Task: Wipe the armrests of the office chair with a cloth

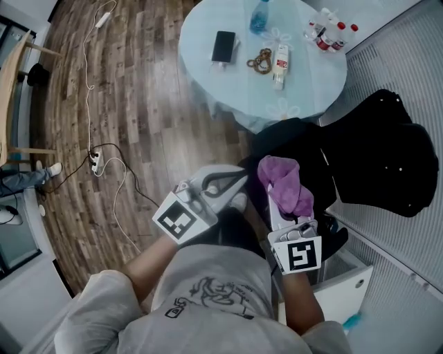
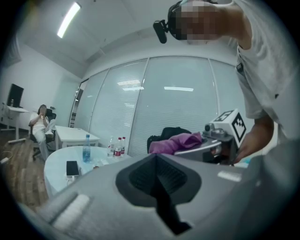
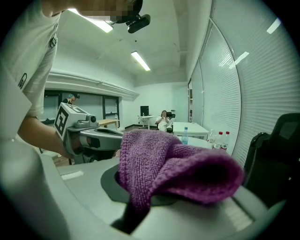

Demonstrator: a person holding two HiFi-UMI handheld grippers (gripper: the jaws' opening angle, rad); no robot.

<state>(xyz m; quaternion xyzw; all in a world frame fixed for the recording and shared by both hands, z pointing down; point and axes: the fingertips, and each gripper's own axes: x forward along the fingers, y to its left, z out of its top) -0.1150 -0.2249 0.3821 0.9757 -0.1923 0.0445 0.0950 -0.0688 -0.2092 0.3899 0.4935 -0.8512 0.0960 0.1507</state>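
My right gripper [image 1: 280, 197] is shut on a purple cloth [image 1: 285, 182], held at chest height; in the right gripper view the cloth [image 3: 174, 169] bulges out of the jaws and hides their tips. My left gripper [image 1: 237, 182] is just left of it, shut, with nothing in it; in the left gripper view its jaws meet around a dark slit [image 2: 159, 178]. The black office chair [image 1: 377, 155] stands beyond and right of both grippers and neither touches it. Its armrests cannot be made out. The chair's dark edge [image 3: 276, 159] shows at the right of the right gripper view.
A round pale table [image 1: 311, 76] stands ahead with a phone [image 1: 223, 46], a blue bottle [image 1: 260, 17] and water bottles [image 1: 329, 34] on it. Cables and a power strip [image 1: 95, 161] lie on the wood floor at the left. A white cabinet [image 1: 346, 290] is by my right side.
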